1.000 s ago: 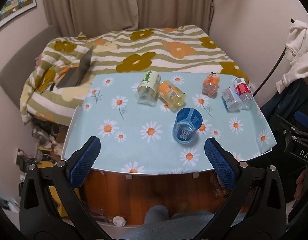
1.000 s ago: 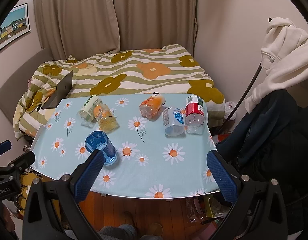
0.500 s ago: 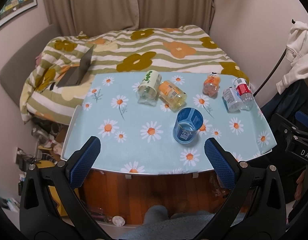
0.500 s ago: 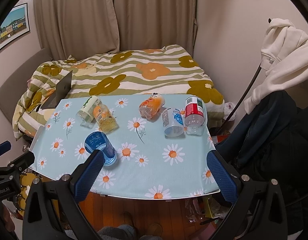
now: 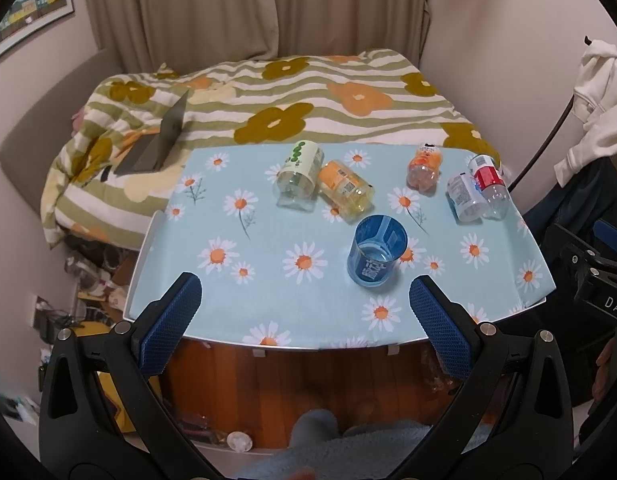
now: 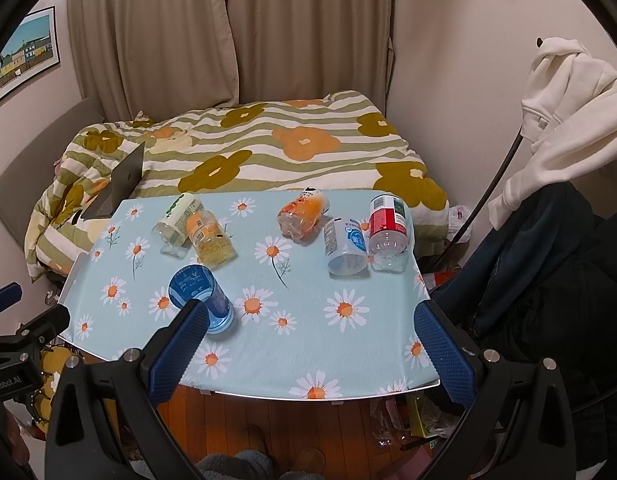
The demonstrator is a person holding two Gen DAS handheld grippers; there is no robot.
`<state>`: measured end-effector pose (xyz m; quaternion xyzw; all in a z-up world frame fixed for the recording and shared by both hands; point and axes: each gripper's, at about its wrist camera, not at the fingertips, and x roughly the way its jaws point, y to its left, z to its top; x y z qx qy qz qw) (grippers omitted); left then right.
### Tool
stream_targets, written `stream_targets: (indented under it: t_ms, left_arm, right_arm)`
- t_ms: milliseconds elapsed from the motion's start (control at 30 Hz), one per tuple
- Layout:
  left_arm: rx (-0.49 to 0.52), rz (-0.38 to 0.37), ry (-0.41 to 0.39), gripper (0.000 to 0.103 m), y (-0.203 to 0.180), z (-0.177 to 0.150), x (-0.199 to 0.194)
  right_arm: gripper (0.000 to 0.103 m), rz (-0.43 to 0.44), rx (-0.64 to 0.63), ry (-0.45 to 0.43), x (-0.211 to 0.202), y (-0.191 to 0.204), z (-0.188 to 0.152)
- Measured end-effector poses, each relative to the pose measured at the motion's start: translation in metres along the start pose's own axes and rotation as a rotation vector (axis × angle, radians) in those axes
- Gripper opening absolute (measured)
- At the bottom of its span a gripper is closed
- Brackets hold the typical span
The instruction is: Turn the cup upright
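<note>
A blue translucent cup [image 5: 374, 256] stands on the daisy-print table [image 5: 268, 280] near its front, and it also shows in the right wrist view [image 6: 200, 298]. Whether its open end faces up or down I cannot tell. My left gripper [image 5: 304, 296] is open and empty, held back over the table's front edge, with the cup ahead and slightly right. My right gripper [image 6: 312, 320] is open and empty, with the cup just beyond its left fingertip [image 6: 184, 336].
Several cut plastic bottles lie on their sides at the back of the table: a green-label one [image 5: 298, 174], a yellow one [image 5: 346, 190], an orange one [image 5: 424, 168], a white one [image 5: 464, 196], a red-label one [image 5: 488, 184]. A bed with a laptop [image 5: 156, 144] lies behind.
</note>
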<state>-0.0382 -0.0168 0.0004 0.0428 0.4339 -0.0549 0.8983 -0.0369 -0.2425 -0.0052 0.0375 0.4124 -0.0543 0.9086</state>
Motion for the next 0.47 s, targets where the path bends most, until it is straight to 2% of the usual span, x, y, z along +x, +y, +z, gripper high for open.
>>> stream_targets:
  t_ms: [467]
  left_arm:
    - [0.002,0.032,-0.024,0.103,0.0024,0.0068,-0.0037]
  right_arm:
    - [0.102,0.005,-0.004,0.0,0.0011,-0.0018,0.0066]
